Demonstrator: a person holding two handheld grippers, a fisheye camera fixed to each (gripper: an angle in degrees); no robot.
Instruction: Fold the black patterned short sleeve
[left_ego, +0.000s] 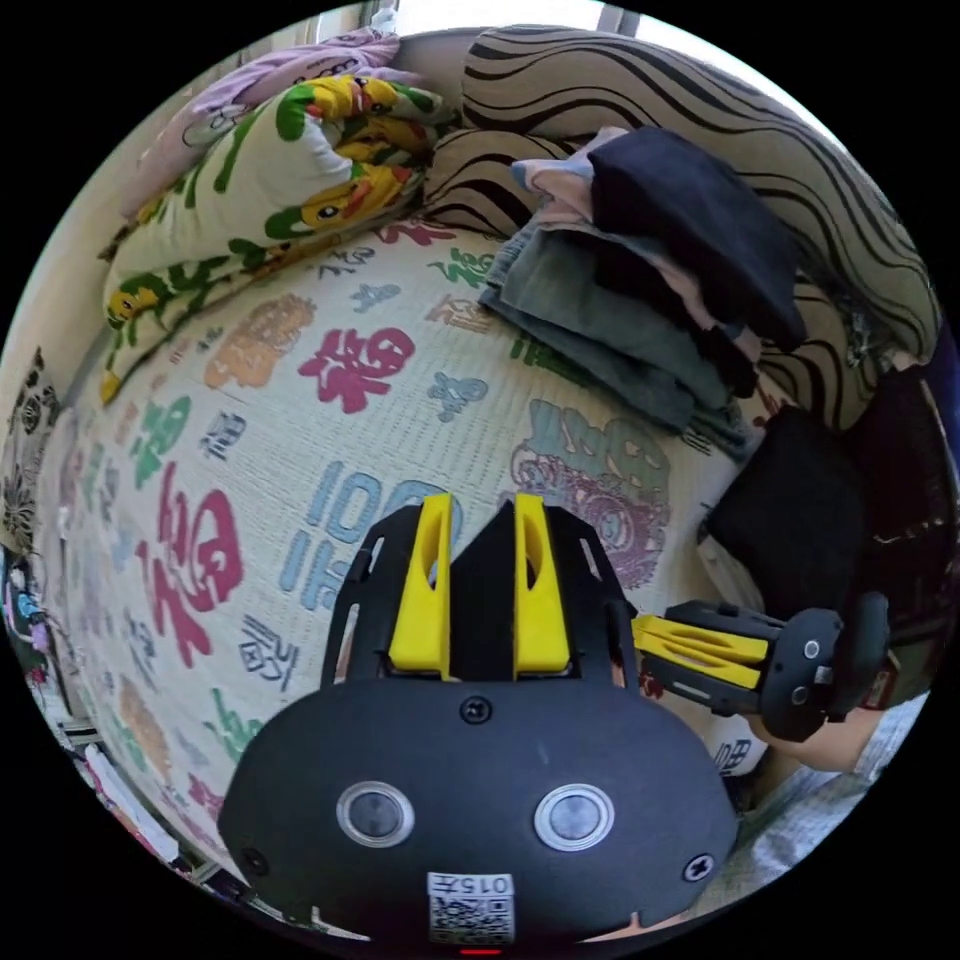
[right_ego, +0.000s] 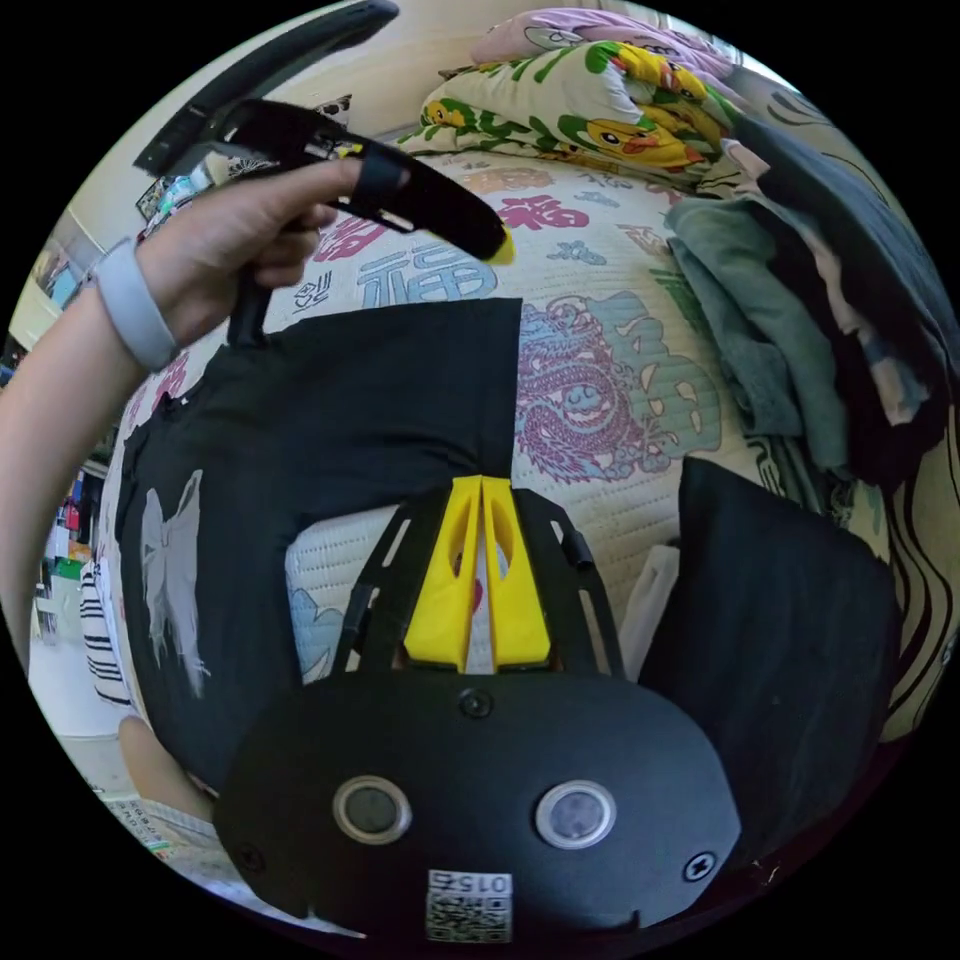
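The black short sleeve shirt (right_ego: 380, 400), with a pale butterfly print (right_ego: 172, 570), lies spread over the near part of the printed bed mat (right_ego: 600, 390). My right gripper (right_ego: 482, 480) is shut on the shirt's near edge, at a corner. A hand holds my left gripper (right_ego: 500, 248) just above the shirt's far corner, with a strip of mat showing between them. In the left gripper view, the left gripper (left_ego: 482, 500) has its jaws apart, and a black point of cloth (left_ego: 490, 580) sits in the gap. The right gripper (left_ego: 642, 636) comes in from the right, jaws together.
A folded black garment (right_ego: 780, 610) (left_ego: 800, 510) lies to the right. Behind it is a pile of folded clothes (left_ego: 640, 300) (right_ego: 800, 330). A duck-print quilt (left_ego: 300, 170) and striped cushions (left_ego: 700, 100) line the far side of the mat (left_ego: 250, 420).
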